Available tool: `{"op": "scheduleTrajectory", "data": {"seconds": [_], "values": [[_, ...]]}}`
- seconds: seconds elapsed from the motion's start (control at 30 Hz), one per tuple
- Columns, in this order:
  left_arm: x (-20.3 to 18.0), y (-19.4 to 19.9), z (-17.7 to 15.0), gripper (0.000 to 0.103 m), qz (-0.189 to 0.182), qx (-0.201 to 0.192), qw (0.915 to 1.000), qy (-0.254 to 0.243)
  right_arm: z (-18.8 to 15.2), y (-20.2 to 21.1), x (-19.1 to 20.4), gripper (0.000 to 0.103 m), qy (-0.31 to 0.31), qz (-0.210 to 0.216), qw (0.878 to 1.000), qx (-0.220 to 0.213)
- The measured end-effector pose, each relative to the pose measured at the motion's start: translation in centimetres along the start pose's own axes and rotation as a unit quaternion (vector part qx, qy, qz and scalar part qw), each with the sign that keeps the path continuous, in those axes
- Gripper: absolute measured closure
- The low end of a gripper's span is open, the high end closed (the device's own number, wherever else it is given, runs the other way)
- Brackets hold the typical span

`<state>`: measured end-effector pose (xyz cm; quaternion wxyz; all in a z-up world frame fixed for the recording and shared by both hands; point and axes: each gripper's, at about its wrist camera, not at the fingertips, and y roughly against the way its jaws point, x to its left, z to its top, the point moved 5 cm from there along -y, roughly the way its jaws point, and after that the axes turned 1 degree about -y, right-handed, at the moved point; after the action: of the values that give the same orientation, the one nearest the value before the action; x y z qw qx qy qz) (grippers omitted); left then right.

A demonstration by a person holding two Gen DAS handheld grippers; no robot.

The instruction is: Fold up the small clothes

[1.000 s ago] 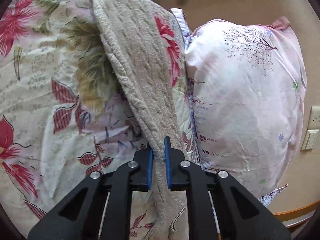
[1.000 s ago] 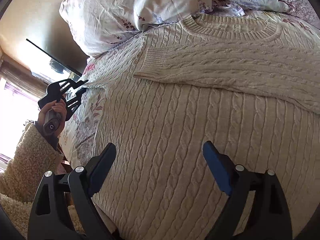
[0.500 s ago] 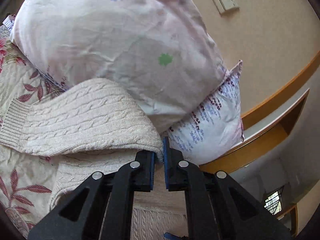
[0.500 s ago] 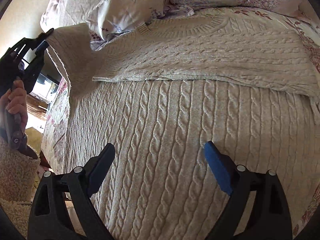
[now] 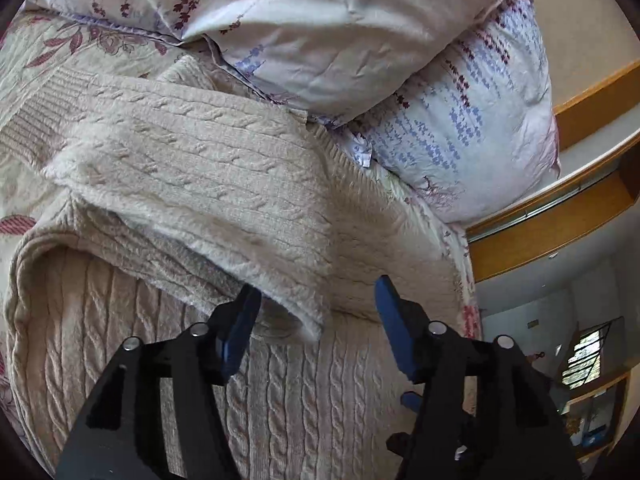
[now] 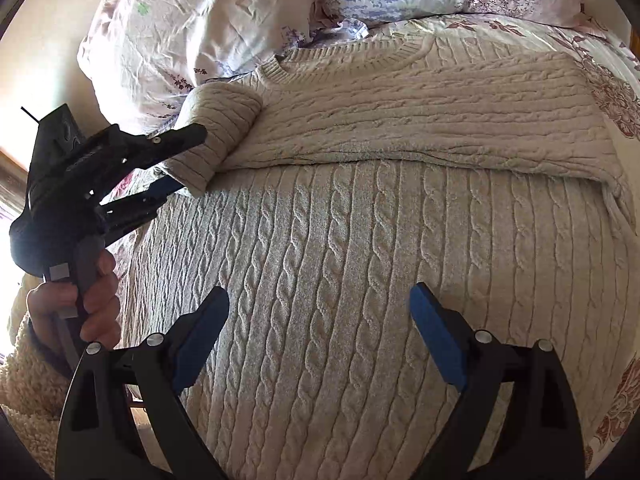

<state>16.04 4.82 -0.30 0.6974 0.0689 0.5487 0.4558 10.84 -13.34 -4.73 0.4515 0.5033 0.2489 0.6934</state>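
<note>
Sweater (image 6: 360, 240) flat on bed, sleeve (image 5: 224, 184) at twelve o'clock between my opening left gripper (image 5: 316, 316) jaws, pads clear, right gripper (image 6: 320, 332) wide, empty

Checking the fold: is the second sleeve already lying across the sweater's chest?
No, the sleeve hangs bunched at the left gripper's opening fingers, beside the sweater.

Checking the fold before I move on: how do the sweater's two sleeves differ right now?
The left sleeve is only partly across: it bulges in a rounded roll at the sweater's edge, its cuff between the opening jaws of the left gripper. The right sleeve lies flat across the chest, away from both grippers. The left sleeve covers just a short stretch; the right sleeve spans most of the width. Both are cream cable knit.
</note>
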Motion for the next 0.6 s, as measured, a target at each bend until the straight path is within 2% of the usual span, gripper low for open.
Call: {"op": "scheduleTrajectory", "data": {"seconds": [0.03, 0.1, 0.13, 0.2, 0.3, 0.37, 0.57, 0.6], "values": [[0.5, 1.3, 0.6, 0.039, -0.019, -0.024, 0.9993, 0.021, 0.0, -0.2, 0.1, 0.010, 0.002, -0.001, 1.000, 0.001], [2.3, 3.7, 1.5, 0.038, -0.033, -0.066, 0.9951, 0.065, 0.0, -0.3, 0.1, 0.010, 0.003, -0.001, 1.000, 0.003], [3.5, 4.4, 2.0, 0.039, -0.038, -0.078, 0.9918, 0.094, 0.0, -0.3, 0.1, 0.010, 0.003, -0.002, 1.000, 0.004], [5.6, 4.5, 2.7, 0.042, -0.048, -0.074, 0.9846, 0.151, 0.1, -0.6, 0.2, 0.010, 0.003, -0.002, 1.000, 0.005], [7.7, 3.5, 2.7, 0.056, -0.059, -0.057, 0.9733, 0.214, 0.3, -0.6, 0.4, 0.010, 0.008, -0.003, 1.000, 0.005], [8.5, 3.1, 2.5, 0.061, -0.076, -0.059, 0.9639, 0.248, 0.2, -0.6, 0.5, 0.010, 0.012, -0.004, 1.000, 0.005], [9.6, 2.7, 4.5, 0.083, -0.113, -0.110, 0.9346, 0.319, 0.2, -0.2, 0.0, 0.010, 0.013, -0.006, 1.000, 0.002], [9.6, 2.6, 4.9, 0.094, -0.112, -0.117, 0.9319, 0.325, 0.3, -0.1, -0.2, 0.010, 0.011, -0.007, 1.000, 0.001]]}}
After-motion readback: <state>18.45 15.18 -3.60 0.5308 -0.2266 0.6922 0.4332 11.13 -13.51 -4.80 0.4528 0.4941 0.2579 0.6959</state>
